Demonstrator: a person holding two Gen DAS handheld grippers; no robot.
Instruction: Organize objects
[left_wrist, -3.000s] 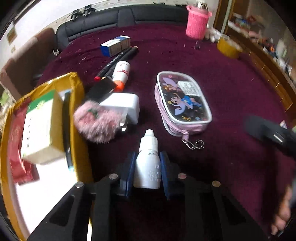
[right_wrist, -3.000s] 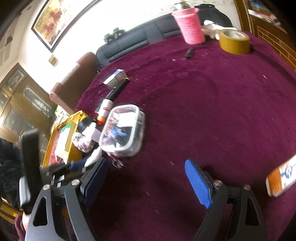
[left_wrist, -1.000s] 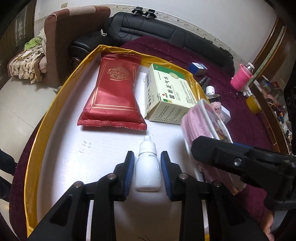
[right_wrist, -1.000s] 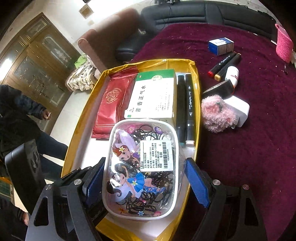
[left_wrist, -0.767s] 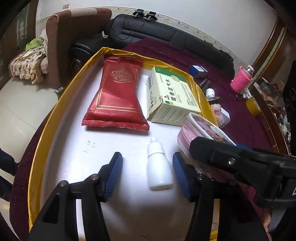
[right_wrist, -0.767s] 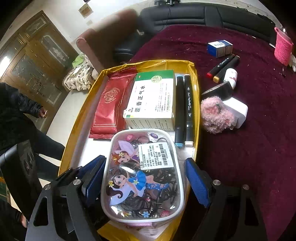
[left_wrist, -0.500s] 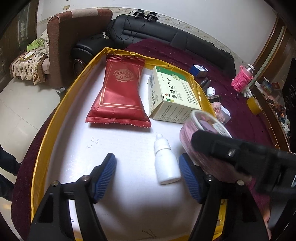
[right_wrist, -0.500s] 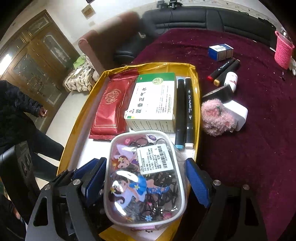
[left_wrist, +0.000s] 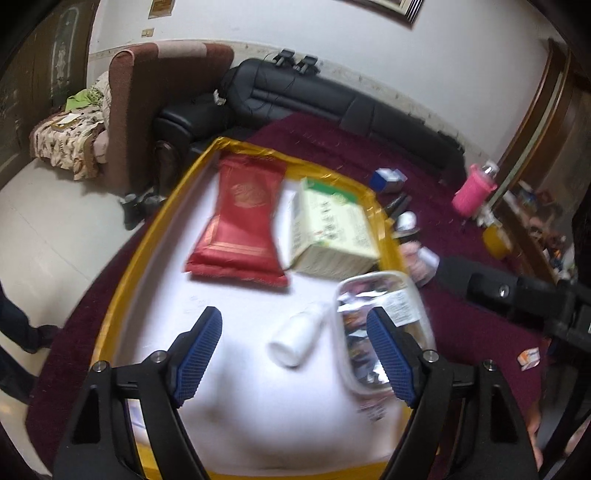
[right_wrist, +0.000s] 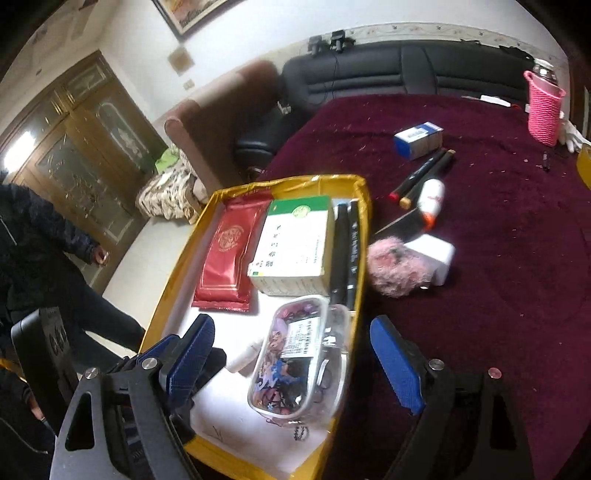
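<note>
Left view's pretty motion-blurred, so labels can't be read. The small white dropper bottle is seen lying flat in the gold-rimmed white tray, nozzle tipped toward the clear cartoon-print pouch just beside it. Left gripper and right gripper: fingers spread wide, nothing gripped. Maroon-clothed bench, black sofa behind.

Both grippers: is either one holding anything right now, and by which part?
Nothing is held. The left gripper and right gripper are open; the dropper bottle and clear pouch lie loose in the tray.
</note>
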